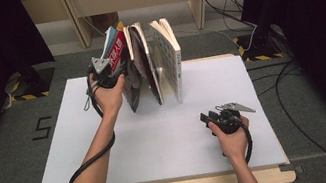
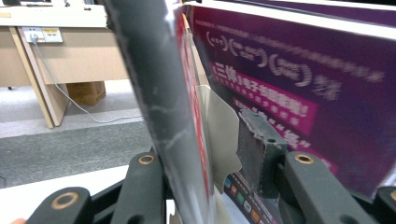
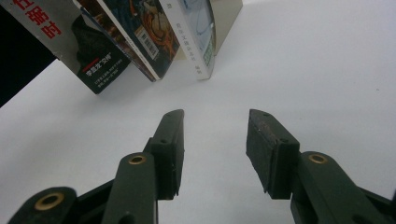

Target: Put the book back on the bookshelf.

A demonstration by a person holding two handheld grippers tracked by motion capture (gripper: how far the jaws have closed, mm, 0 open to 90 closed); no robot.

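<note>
- Near right, the right gripper (image 1: 208,116) rests on the white table (image 1: 169,136), its jaws spread wide with nothing between them, aimed at the books.
- Farther back, left of centre, the left gripper (image 1: 122,71) sits at the leftmost book, the red-covered book (image 1: 116,49); its jaws straddle that book's dark edge (image 2: 159,107), half parted, and I cannot tell whether the pads press on it.
- Right of it stand a dark-covered book (image 1: 143,64) and a white book (image 1: 169,55), upright at the far centre.
</note>
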